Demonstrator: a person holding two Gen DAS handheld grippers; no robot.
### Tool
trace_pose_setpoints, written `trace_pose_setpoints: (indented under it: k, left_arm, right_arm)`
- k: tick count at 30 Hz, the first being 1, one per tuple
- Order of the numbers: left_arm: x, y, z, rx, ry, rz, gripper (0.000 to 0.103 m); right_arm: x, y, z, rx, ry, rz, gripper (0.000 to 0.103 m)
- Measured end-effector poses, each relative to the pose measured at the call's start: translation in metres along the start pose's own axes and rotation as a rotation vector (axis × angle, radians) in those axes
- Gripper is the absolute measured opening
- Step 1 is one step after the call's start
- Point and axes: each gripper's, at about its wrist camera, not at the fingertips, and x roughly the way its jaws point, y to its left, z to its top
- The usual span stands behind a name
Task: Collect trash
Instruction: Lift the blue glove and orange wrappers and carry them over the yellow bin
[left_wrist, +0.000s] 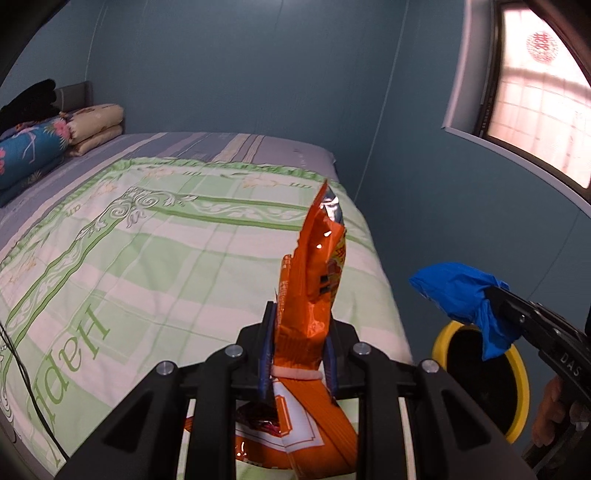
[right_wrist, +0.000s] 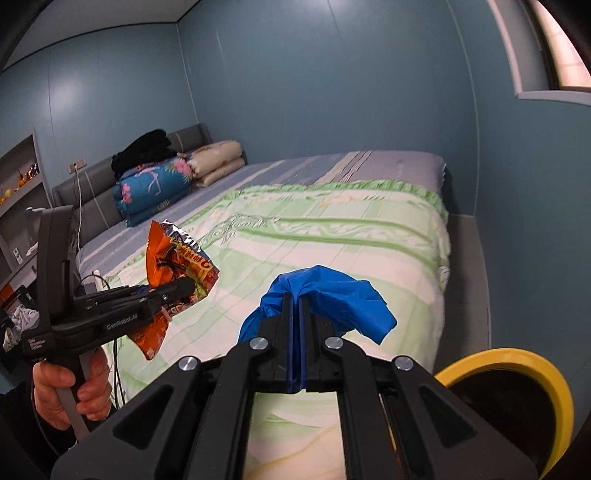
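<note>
My left gripper (left_wrist: 297, 314) is shut on an orange snack wrapper (left_wrist: 317, 266) and holds it up above the bed's near right part. The wrapper also shows in the right wrist view (right_wrist: 177, 266), pinched in the left gripper (right_wrist: 184, 286). My right gripper (right_wrist: 295, 295) is shut on a crumpled blue plastic bag (right_wrist: 332, 291). In the left wrist view the blue bag (left_wrist: 458, 291) hangs from the right gripper (left_wrist: 491, 295) just above a yellow-rimmed trash bin (left_wrist: 443, 339). The bin (right_wrist: 517, 358) stands beside the bed at lower right.
A bed with a green-and-white quilt (left_wrist: 166, 236) fills the middle. Folded blankets (right_wrist: 159, 184) and a black garment (right_wrist: 144, 147) lie by the headboard. Blue walls surround the bed, with a window (left_wrist: 535, 103) at upper right. A black cable (left_wrist: 22, 369) runs along the bed's left edge.
</note>
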Motion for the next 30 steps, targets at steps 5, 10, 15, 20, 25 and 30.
trace_pose_setpoints:
  k: [5, 10, 15, 20, 25, 30]
  left_arm:
    - [-0.016, -0.034, 0.004, 0.038, -0.034, -0.035, 0.021]
    - [-0.032, -0.068, 0.008, 0.08, -0.067, -0.067, 0.021]
    - [-0.041, -0.103, 0.01, 0.131, -0.086, -0.109, 0.021]
    - [-0.047, -0.136, 0.01, 0.183, -0.096, -0.144, 0.021]
    - [-0.048, -0.163, 0.009, 0.227, -0.095, -0.174, 0.021]
    - [-0.041, -0.187, 0.006, 0.263, -0.082, -0.202, 0.021]
  right_arm:
    - [-0.031, -0.016, 0.003, 0.015, -0.058, -0.028, 0.002]
    - [-0.058, -0.032, 0.005, 0.031, -0.11, -0.057, 0.002]
    - [-0.084, -0.053, 0.006, 0.051, -0.158, -0.1, 0.002]
    - [-0.103, -0.077, 0.004, 0.074, -0.18, -0.151, 0.002]
    - [-0.116, -0.094, -0.003, 0.093, -0.187, -0.19, 0.002]
    - [-0.123, -0.111, -0.013, 0.118, -0.18, -0.218, 0.002]
